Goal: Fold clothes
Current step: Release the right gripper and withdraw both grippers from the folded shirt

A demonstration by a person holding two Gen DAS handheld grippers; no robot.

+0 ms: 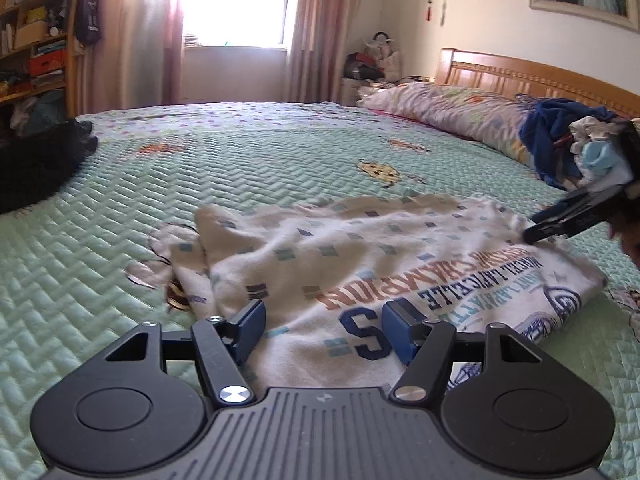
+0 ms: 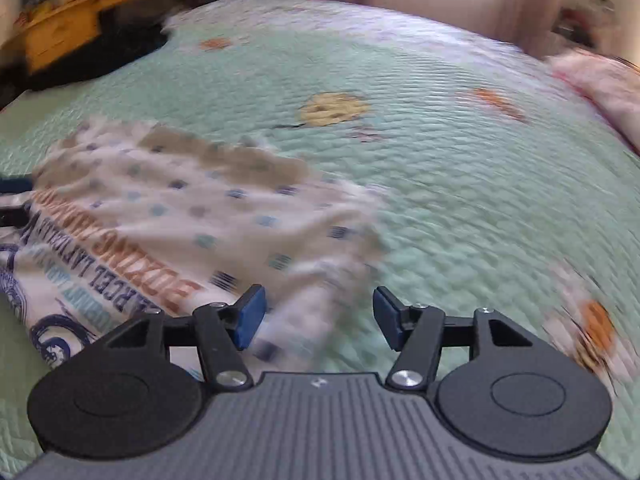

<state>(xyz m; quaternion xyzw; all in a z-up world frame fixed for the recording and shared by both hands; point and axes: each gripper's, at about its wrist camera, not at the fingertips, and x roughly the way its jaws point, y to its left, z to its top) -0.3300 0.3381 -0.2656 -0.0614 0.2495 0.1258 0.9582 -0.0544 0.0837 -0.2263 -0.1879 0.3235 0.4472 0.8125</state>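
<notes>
We see the left gripper (image 1: 322, 330) low over the bed, its 2 blue pads parted with nothing pinched; the white printed shirt (image 1: 360, 264) lies flat beneath and between them, and we cannot tell whether the pads touch the cloth. The right gripper (image 2: 318, 318) is also spread apart and holds nothing. In its own view a blurred corner of the shirt sits under the gap between the pads, nearer the left pad, while the right pad is over bare quilt. From the left wrist view only the dark tip of the right gripper shows, cut off at the right edge of the picture, at or just above the shirt's far right edge; contact there is unclear.

The shirt lies crumpled and partly folded on the green quilted bedspread (image 1: 280, 152), near the bed's front edge, its lettering upside down to us. The right wrist picture is smeared throughout, so the print is hard to read there.

Farther out, a pile of clothes (image 1: 576, 148) sits toward the headboard (image 1: 520, 76), partly hidden by the right gripper. A patterned pillow (image 1: 448, 108) lies along the headboard. A dark heap (image 1: 36, 160) rests at the bed's left edge, cut off by the frame; we cannot make out what it is.
</notes>
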